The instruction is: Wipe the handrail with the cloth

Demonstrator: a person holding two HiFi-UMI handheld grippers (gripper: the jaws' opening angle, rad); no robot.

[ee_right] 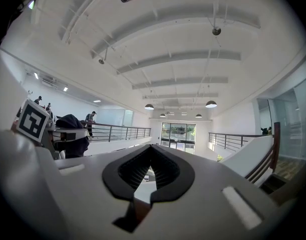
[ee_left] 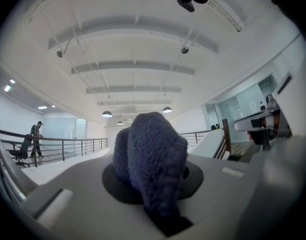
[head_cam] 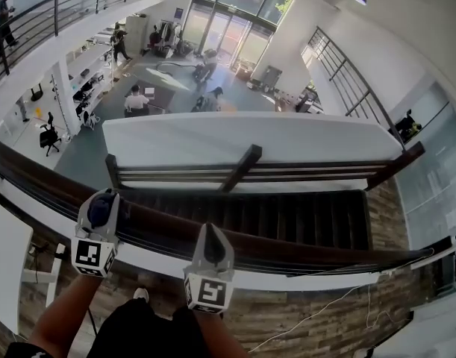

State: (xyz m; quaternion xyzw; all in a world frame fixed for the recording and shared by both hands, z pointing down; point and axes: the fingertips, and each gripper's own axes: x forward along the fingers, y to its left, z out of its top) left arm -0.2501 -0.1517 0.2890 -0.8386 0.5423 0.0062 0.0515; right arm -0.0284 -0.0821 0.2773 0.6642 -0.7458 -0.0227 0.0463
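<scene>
The dark brown handrail point(head_cam: 302, 252) crosses the head view from the left edge to the lower right. My left gripper point(head_cam: 101, 206) rests on top of it, shut on a dark blue knitted cloth point(head_cam: 102, 209). In the left gripper view the cloth point(ee_left: 151, 159) bulges out between the jaws and hides what lies beyond them. My right gripper point(head_cam: 212, 235) sits on the rail a little to the right of the left one, its jaws together and holding nothing. The right gripper view shows the black pads point(ee_right: 169, 173) meeting, with the left gripper and cloth point(ee_right: 71, 129) off to the left.
Beyond the rail a dark staircase point(head_cam: 287, 215) drops beside a second wooden railing point(head_cam: 242, 168) and a white wall point(head_cam: 235, 136). Far below is an atrium floor with desks and people point(head_cam: 138, 99). A thin cable point(head_cam: 317, 312) lies on the wood floor by my feet.
</scene>
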